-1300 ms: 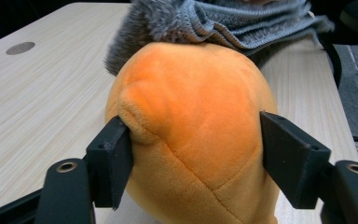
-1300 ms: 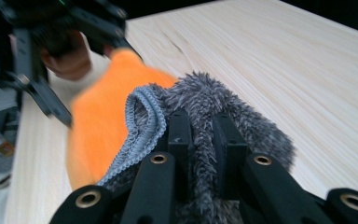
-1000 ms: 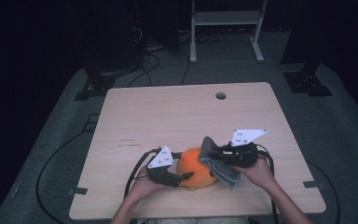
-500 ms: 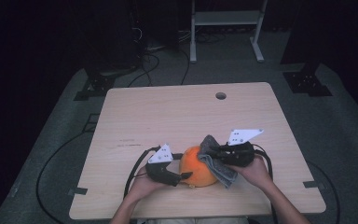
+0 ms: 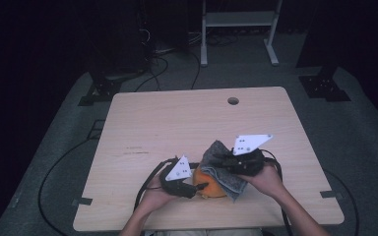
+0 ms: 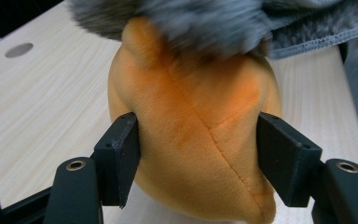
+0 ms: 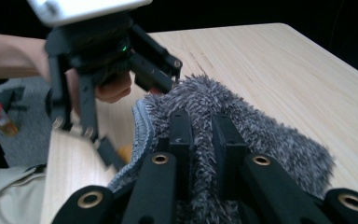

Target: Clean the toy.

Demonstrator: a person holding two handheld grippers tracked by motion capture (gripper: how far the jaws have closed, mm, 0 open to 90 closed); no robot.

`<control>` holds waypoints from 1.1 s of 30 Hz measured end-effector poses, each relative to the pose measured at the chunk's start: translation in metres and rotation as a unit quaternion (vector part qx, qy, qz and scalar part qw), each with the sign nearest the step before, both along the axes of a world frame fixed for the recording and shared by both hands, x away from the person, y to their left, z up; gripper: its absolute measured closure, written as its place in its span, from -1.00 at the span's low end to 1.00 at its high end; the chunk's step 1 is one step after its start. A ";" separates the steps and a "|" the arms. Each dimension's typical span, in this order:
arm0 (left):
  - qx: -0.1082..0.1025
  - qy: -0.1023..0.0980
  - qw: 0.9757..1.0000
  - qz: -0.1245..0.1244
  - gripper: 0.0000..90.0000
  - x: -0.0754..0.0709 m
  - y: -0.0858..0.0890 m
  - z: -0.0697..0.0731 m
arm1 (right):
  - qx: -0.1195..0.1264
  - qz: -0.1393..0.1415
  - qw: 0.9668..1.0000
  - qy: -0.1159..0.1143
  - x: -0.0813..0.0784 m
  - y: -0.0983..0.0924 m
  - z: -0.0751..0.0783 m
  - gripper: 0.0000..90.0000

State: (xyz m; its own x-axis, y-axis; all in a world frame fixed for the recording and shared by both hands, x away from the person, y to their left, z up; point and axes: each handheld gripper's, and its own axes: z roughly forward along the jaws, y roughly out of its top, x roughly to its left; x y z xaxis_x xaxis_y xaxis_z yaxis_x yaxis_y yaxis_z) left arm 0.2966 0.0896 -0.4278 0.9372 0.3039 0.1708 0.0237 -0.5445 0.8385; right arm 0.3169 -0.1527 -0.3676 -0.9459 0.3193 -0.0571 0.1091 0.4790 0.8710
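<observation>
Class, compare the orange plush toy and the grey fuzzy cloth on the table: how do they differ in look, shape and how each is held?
The orange plush toy is smooth, rounded and stuffed, with stitched seams; the grey fuzzy cloth is shaggy, flat and limp. The toy rests on the table, while the cloth drapes over its top. The left claw clasps the toy's sides; the right claw pinches a fold of cloth. Both are soft fabric things.

No readable text, label, brand or number anywhere. Small dark dots on the white three-cornered plate above the grey fuzzy cloth, too small to read as characters. Faint dark marks on the wooden table, left of that cloth, illegible. Small green light on the gripper body beyond the cloth in the right gripper view, no lettering.
</observation>
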 end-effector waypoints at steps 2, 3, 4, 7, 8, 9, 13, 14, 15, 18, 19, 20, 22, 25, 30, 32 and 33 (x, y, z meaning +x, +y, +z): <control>0.006 0.003 1.000 0.003 -0.25 0.001 0.002 -0.001 | -0.014 0.000 1.000 0.003 0.006 0.007 -0.001 0.77; 0.001 0.006 1.000 0.004 -0.25 0.002 0.004 -0.002 | -0.011 -0.004 1.000 0.012 0.010 0.007 -0.002 0.77; -0.001 0.010 1.000 0.004 -0.24 0.003 0.006 -0.004 | -0.008 -0.010 1.000 0.019 0.014 0.006 -0.004 0.77; -0.002 0.019 1.000 0.006 -0.24 0.005 0.010 -0.006 | -0.002 -0.030 0.999 0.027 0.022 -0.003 -0.010 0.77; -0.005 0.025 1.000 0.007 -0.25 0.006 0.012 -0.008 | -0.001 -0.037 0.999 0.032 0.024 -0.007 -0.013 0.77; -0.006 0.032 0.999 0.008 -0.25 0.007 0.014 -0.009 | -0.002 -0.044 0.998 0.033 0.025 -0.012 -0.016 0.77; -0.023 0.061 0.998 0.021 -0.60 0.010 0.015 -0.009 | 0.014 -0.064 0.997 0.044 0.024 -0.028 -0.029 0.78; -0.035 0.077 0.996 0.020 -0.71 0.011 0.014 -0.008 | 0.022 -0.066 0.997 0.041 0.022 -0.029 -0.031 0.78; -0.052 0.094 0.994 0.019 -0.81 0.013 0.014 -0.006 | 0.029 -0.066 0.997 0.041 0.020 -0.029 -0.032 0.78; -0.079 0.105 0.991 0.018 -0.83 0.016 0.013 -0.001 | 0.039 -0.045 0.998 0.027 0.012 -0.021 -0.032 0.77; -0.069 0.095 0.993 0.024 -0.70 0.016 0.013 -0.002 | 0.037 -0.041 0.998 0.017 0.009 -0.017 -0.030 0.77; -0.063 0.097 0.993 0.025 -0.63 0.017 0.014 -0.003 | 0.033 -0.038 0.999 0.009 0.007 -0.014 -0.029 0.77; -0.068 0.106 0.992 0.028 -0.51 0.018 0.018 -0.006 | 0.029 -0.037 0.999 0.003 0.005 -0.013 -0.029 0.77; -0.062 0.107 0.992 0.034 -0.42 0.018 0.023 -0.008 | 0.034 -0.039 0.999 0.014 0.005 -0.022 -0.034 0.77; -0.050 0.124 0.990 0.045 -0.39 0.021 0.029 -0.010 | 0.032 -0.055 0.998 0.020 -0.003 -0.042 -0.048 0.76; -0.049 0.130 0.989 0.048 -0.39 0.022 0.031 -0.011 | 0.032 -0.063 0.997 0.027 -0.006 -0.051 -0.055 0.76; -0.048 0.130 0.989 0.048 -0.39 0.022 0.032 -0.011 | 0.030 -0.067 0.997 0.031 -0.007 -0.054 -0.058 0.76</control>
